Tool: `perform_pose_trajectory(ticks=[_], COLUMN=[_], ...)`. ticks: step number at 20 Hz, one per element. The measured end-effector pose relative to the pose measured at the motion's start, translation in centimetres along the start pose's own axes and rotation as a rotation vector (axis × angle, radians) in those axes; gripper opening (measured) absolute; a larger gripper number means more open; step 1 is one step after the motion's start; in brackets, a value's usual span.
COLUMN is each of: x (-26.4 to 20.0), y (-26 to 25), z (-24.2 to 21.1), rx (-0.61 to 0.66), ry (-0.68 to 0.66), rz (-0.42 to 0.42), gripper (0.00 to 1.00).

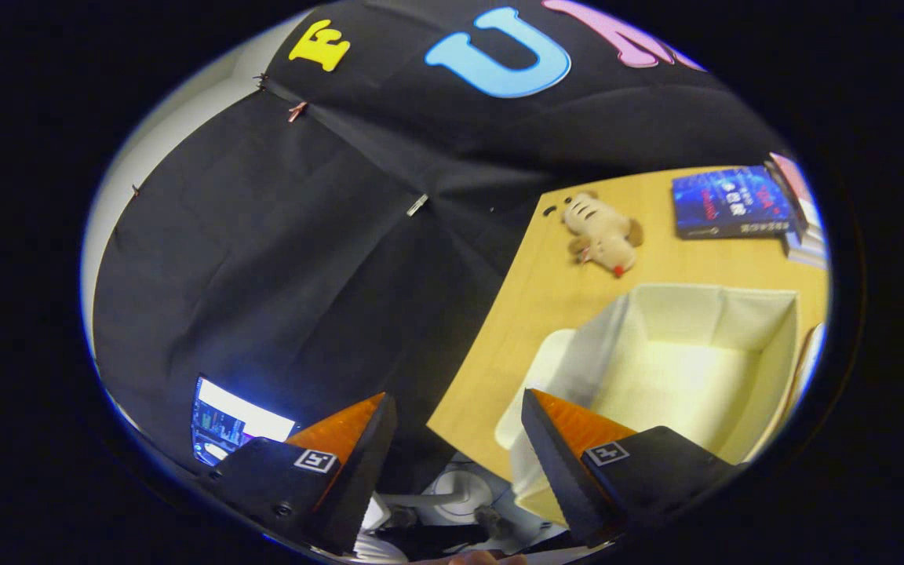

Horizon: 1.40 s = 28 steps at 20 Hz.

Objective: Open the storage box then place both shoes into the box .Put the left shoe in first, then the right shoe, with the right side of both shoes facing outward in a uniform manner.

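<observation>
So from my end the gripper (458, 408) is spread wide with nothing between its fingers. The storage box (570, 369) sits open on the wooden table (530, 298), around 2 o'clock just past the right finger. A plush toy (601, 231) and a blue book (730, 202) lie beyond it.

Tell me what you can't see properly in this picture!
- Storage box, gripper view: its near corner is hidden behind a finger of the open, empty hand-held gripper.
- Books beyond the plush toy: the stack is cut off at the edge; its count is unclear.
- Screen beside the other finger: too small and blurred to make out.
</observation>
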State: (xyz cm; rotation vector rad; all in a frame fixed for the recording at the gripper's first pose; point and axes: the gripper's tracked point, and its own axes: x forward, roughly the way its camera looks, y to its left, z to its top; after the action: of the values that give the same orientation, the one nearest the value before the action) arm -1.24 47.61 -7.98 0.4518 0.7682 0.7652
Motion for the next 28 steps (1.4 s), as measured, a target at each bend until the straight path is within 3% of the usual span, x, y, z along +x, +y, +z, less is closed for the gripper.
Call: perform_pose_trajectory(ticks=[4, 8, 13, 21, 28], x=[-6.9, -14.4, -19.7, -23.3, -21.5], y=[-6.5, -13.6, -23.3, -36.9, -42.9], z=[3.0, 3.3, -2.1, -7.8, -10.5], rx=[-0.091, -0.088, -0.01, -0.055, -0.093], ry=[-0.148, -0.206, -0.161, 0.035, 0.174], rz=[-0.207, -0.428, -0.626, -0.786, -0.782], gripper=[0.98, 0.98, 0.99, 0.99, 0.99])
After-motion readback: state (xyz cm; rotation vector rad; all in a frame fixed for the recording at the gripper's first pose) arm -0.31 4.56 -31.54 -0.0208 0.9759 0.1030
